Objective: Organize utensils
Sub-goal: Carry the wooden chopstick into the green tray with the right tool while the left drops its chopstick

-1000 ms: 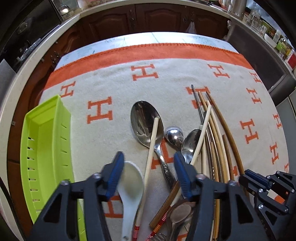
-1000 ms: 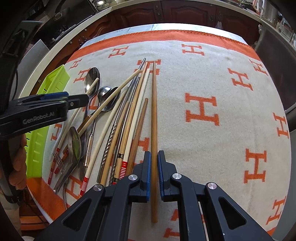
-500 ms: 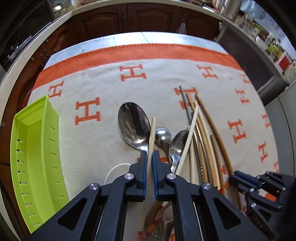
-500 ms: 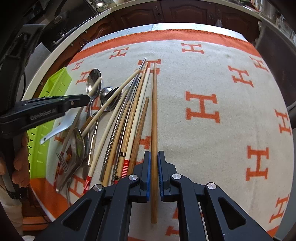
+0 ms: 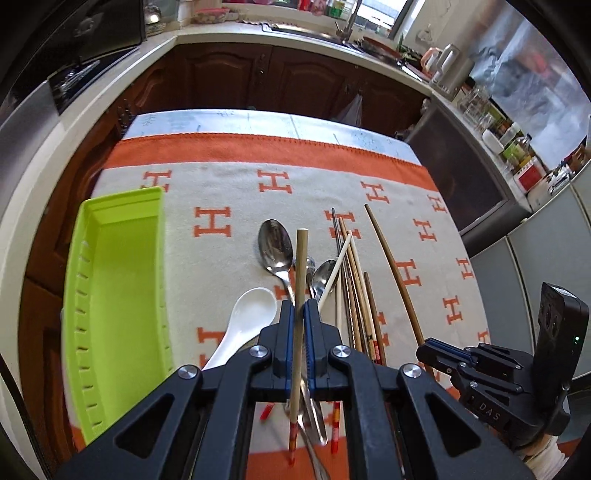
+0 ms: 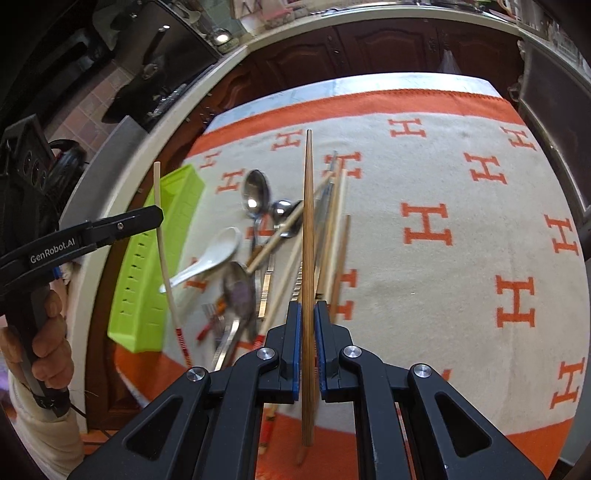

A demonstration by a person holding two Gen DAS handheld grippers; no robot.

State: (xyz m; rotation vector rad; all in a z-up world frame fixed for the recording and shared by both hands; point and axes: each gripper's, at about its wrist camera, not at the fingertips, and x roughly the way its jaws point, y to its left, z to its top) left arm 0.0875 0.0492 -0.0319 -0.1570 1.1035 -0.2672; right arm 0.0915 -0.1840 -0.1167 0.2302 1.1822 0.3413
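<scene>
My left gripper [image 5: 298, 306] is shut on a pale chopstick [image 5: 300, 273] with a red-banded end, held in the air above the pile; the right wrist view shows that pale chopstick [image 6: 162, 236] at left. My right gripper [image 6: 307, 314] is shut on a brown wooden chopstick [image 6: 307, 221], also lifted off the cloth. Below lie several chopsticks [image 5: 354, 280], metal spoons [image 5: 275, 245] and a white ceramic spoon [image 5: 247, 314]. A lime-green tray [image 5: 118, 280] stands at the left, nothing visible in it.
An orange and cream cloth [image 6: 443, 184] with H marks covers the table [image 5: 229, 120]. Brown cabinets and a kitchen counter [image 5: 295, 33] run behind it. A person's hand [image 6: 48, 347] holds the left gripper's handle. A fork [image 6: 210, 314] lies in the pile.
My left gripper closed on the pale chopstick and lifted it off the pile. My right gripper, shut throughout, raised the brown chopstick off the cloth.
</scene>
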